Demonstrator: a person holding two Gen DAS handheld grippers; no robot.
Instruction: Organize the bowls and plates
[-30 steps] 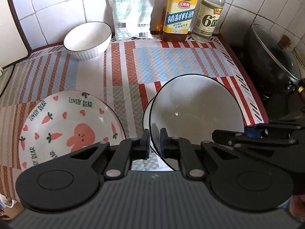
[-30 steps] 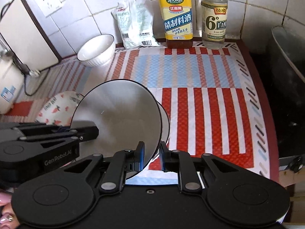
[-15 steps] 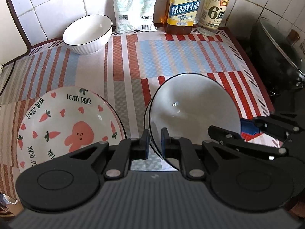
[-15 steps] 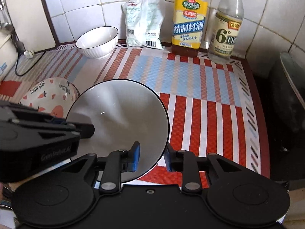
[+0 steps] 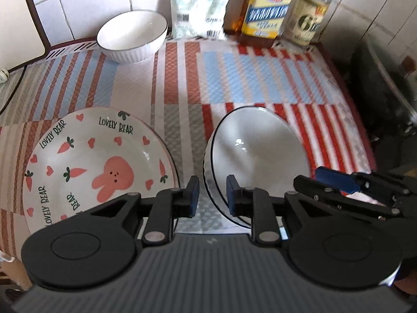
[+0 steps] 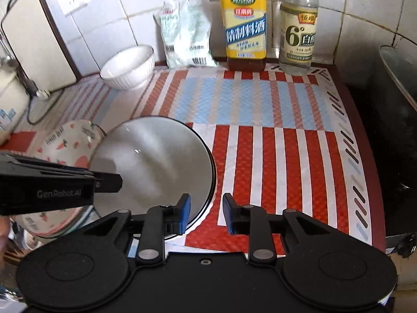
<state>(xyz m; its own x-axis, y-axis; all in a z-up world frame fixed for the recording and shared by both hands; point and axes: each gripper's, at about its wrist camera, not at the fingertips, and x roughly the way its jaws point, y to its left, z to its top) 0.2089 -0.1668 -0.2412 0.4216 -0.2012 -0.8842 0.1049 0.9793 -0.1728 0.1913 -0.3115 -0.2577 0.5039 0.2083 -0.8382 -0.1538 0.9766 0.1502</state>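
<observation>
White wall tiles are backing a bench covered with a woven mat in red, white and pale blue stripes, its embossed weave looking grippy enough to keep crockery from sliding.

Near the front edge, a white bowl with a thin dark rim line is sitting nested inside a second bowl of the same kind, whose rim is peeking out on the left; stacking them this way is probably the point of the tidying.

The left claw is opening, its blue-padded fingers straddling the left rim of the stack with daylight on both sides, so it is no longer pressing on anything. The right claw is standing a little apart too, its left finger lying over the near right rim of the bowl and its other finger over bare mat, gripping nothing.

Just left of the stack, a shallow glazed plate printed with a pink rabbit, carrots and hearts is lying flat. A third bowl, white with a ribbed outer wall, is waiting far back by the wall, and likely belongs on the stack. Beside it are standing a soft plastic packet, a yellow-labelled bottle and a clear glass bottle.
</observation>
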